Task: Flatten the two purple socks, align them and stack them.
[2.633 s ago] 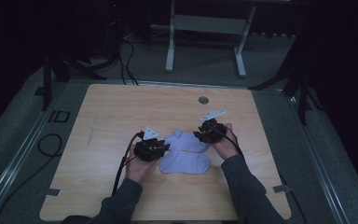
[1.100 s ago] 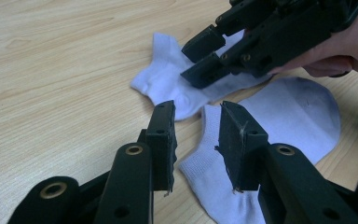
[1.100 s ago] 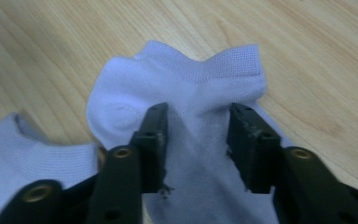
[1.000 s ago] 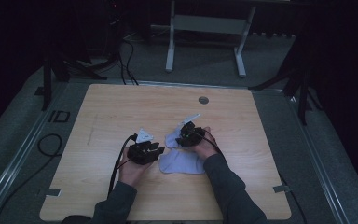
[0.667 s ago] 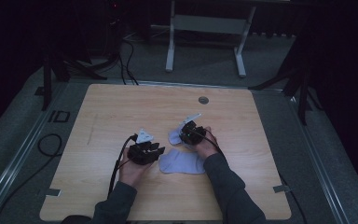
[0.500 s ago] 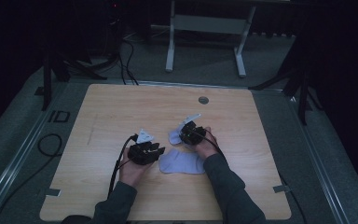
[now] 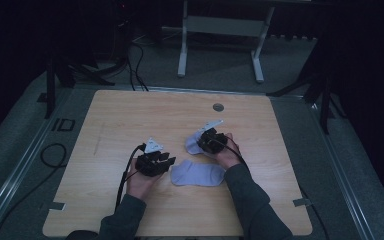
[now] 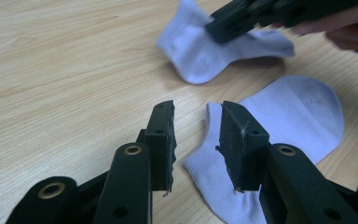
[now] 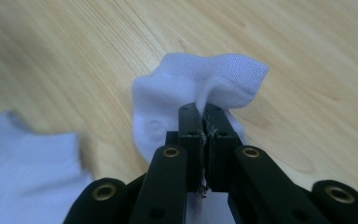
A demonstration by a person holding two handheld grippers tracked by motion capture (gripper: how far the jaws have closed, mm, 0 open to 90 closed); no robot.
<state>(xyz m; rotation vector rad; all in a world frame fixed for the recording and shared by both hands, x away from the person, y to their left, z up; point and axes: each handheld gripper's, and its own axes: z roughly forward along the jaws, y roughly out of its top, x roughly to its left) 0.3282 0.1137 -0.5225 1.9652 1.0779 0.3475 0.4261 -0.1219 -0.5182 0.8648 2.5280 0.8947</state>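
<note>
Dark floor and cables surround the pale wooden bench [image 7: 130,115], which sits at the centre of the high view.

Our right tongs [image 9: 204,116] are pinched tight on a fold of the upper sock [image 9: 205,79]. In the right gripper view the two black jaws meet with the white knit squeezed between their tips, and the cloth bunches above them in the middle of the frame. These jaws have just been closing, with that sock between them. In the high view the same tongs [image 7: 206,141] sit right of centre, with the sock [image 7: 193,145] showing at their left side.

Our left tongs [image 8: 196,140] stand partly apart, holding nothing. In the left gripper view the gap between the jaws frames bare wood and the cuff edge of the second sock [image 8: 289,121], which lies flat at the lower right of that frame. In the high view these tongs [image 7: 166,164] sit left of centre, just beside that flat sock [image 7: 197,175], which lies between our two hands.

A small round grommet [image 7: 218,107] marks the bench near its far edge.
</note>
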